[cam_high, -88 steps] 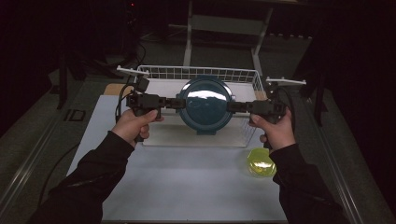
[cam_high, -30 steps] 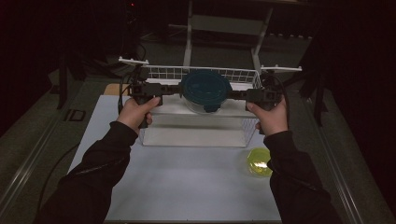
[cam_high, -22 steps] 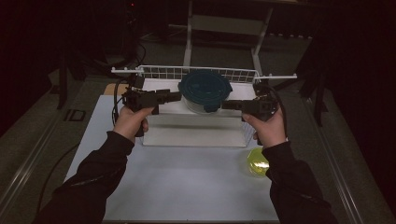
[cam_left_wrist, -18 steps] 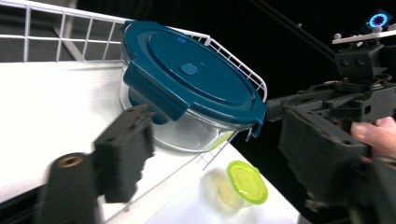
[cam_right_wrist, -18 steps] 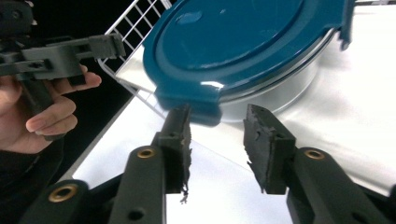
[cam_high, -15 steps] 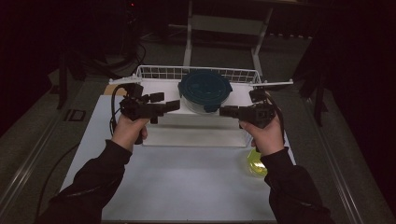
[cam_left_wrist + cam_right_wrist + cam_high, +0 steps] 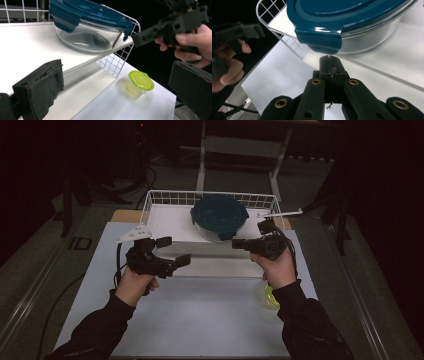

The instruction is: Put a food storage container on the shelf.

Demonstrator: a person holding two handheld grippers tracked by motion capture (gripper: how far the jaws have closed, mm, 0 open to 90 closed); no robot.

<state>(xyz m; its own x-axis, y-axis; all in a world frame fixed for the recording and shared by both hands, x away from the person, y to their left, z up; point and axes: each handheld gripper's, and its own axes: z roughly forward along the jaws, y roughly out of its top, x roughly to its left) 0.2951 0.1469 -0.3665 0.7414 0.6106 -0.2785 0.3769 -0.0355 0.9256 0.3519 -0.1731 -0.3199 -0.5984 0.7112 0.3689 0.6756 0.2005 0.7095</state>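
Tongs flank lidded bowl (image 7: 219, 217) in wire basket (image 7: 150, 204); yellow-lidded cup (image 7: 138, 82) nearby.

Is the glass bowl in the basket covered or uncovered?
Covered. A blue lid sits flat on the glass bowl, its side clips folded down over the rim.

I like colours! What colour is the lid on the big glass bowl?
Dark teal blue lid, clearest in the left gripper view.

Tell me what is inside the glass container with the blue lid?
Through the clear wall of the glass container nothing shows; it looks empty. The blue lid covers the top, so the centre cannot be checked.
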